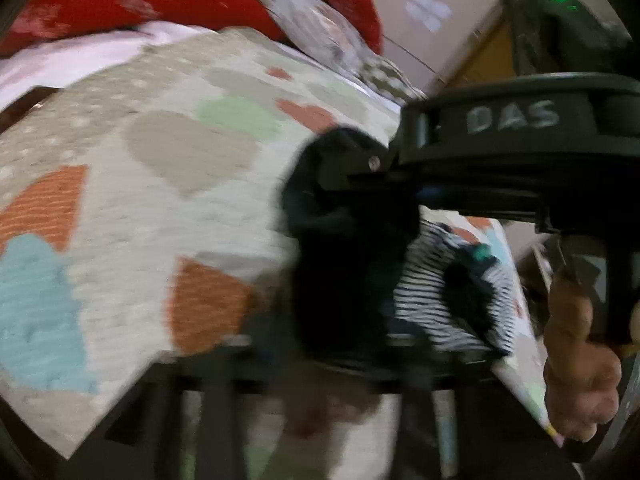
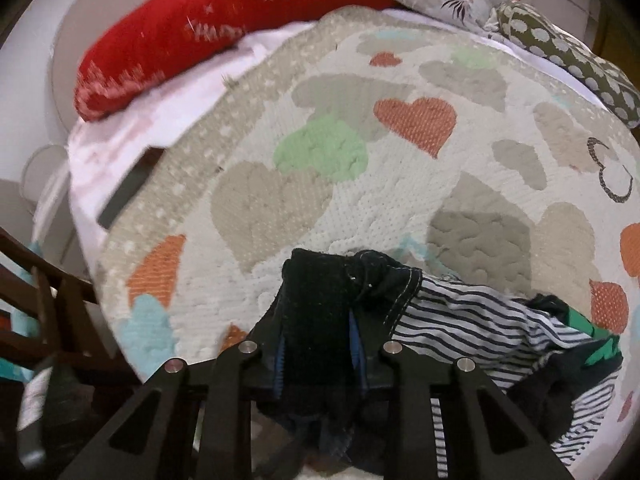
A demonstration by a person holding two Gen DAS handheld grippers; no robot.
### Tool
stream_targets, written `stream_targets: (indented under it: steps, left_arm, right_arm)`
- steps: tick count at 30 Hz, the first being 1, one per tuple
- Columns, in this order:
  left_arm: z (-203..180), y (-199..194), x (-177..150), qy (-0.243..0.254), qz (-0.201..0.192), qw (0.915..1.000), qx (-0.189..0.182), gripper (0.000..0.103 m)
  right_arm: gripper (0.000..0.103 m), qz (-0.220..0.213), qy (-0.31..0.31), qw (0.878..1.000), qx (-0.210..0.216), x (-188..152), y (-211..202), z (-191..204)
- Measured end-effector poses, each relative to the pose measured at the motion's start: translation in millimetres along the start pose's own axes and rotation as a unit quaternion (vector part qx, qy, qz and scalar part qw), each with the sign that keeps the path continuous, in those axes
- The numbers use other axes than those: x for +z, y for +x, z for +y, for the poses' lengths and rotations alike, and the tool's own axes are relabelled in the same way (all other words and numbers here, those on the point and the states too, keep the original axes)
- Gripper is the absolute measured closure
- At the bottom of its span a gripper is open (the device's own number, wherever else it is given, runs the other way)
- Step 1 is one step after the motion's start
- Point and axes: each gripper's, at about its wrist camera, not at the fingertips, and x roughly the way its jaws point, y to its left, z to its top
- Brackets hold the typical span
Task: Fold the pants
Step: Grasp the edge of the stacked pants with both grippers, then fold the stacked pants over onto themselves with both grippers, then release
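A heart-patterned quilt [image 2: 400, 184] is covering the bed and serving as the folding surface, with a red pillow [image 2: 192, 36] lying along its far edge toward eleven o'clock, out of the way. The dark pants [image 2: 320, 300] are sitting at the quilt's near edge, at six o'clock in the right wrist view, beside a heap of striped clothing [image 2: 480, 320] spreading toward four o'clock. The right gripper [image 2: 318, 356] is pinching a thick bunch of the pants between its blue-edged pads, probably to lift the garment clear of the heap. In the blurred left wrist view, the left gripper [image 1: 344, 360] is sitting against dark cloth at six o'clock; whether it is gripping I cannot tell.
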Motion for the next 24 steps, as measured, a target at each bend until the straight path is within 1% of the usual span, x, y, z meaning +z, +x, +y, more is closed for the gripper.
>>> stream_targets:
  steps: [1,3,5,10,11,12,13,16,17,19,20,21,23,24]
  left_arm:
    - [-7.0,-1.5,1.1,0.006,-0.004,1.0,-0.001,0.083]
    - [-30.3,-4.4,5.6,0.037,-0.012,0.9992,-0.003,0.083]
    - [-51.5,-2.3,9.1,0.056,-0.01,0.9983,-0.013,0.083]
    - [-107.7,15.0,8.3,0.1,0.012,0.9939,-0.043,0.083]
    - [-118.3,18.6,6.5,0.108,0.02,0.9926,-0.051,0.081]
    - [-126.6,20.8,4.8,0.112,0.028,0.9914,-0.062,0.078]
    - [-130.6,21.2,3.6,0.112,0.034,0.9906,-0.071,0.073]
    - [-135.1,22.7,2.9,0.097,0.048,0.9898,-0.093,0.061]
    - [-133.5,23.6,3.4,0.093,0.05,0.9901,-0.093,0.06]
    - [-128.7,28.2,5.4,0.089,0.056,0.9914,-0.078,0.06]
    - [-125.4,31.6,6.7,0.084,0.059,0.9925,-0.066,0.06]
    - [-121.9,35.4,8.0,0.076,0.064,0.9933,-0.058,0.06]
    - [-116.3,43.5,10.6,0.06,0.075,0.9941,-0.05,0.06]
    - [-115.2,48.1,12.1,0.056,0.078,0.9943,-0.047,0.06]
  right_arm:
    - [0.076,-0.004,0.003,1.0,0.007,-1.0,-5.8,-3.6]
    - [0.076,-0.018,0.011,1.0,0.022,-4.9,-22.0,-13.0]
    - [0.076,-0.04,0.026,0.998,0.036,-9.1,-41.2,-30.2]
    - [0.076,-0.086,0.089,0.991,0.059,-24.7,-81.5,-92.0]
    - [0.076,-0.096,0.105,0.988,0.06,-31.0,-89.0,-108.3]
    - [0.076,-0.102,0.118,0.986,0.063,-36.4,-93.8,-121.3]
    - [0.076,-0.11,0.139,0.982,0.066,-45.4,-100.7,-141.3]
    - [0.076,-0.121,0.181,0.974,0.066,-64.3,-108.6,-182.4]
    - [0.076,-0.124,0.196,0.97,0.065,-72.6,-109.2,-197.6]
    - [0.074,-0.126,0.209,0.968,0.064,-85.8,-106.8,-219.0]
    - [0.068,-0.126,0.212,0.968,0.054,-90.4,-106.2,-226.1]
    - [0.064,-0.132,0.22,0.966,0.031,-96.7,-108.5,-233.6]
    - [0.061,-0.157,0.23,0.96,-0.004,-107.0,-119.1,-242.8]
    - [0.061,-0.169,0.234,0.957,-0.011,-111.3,-125.8,-248.1]
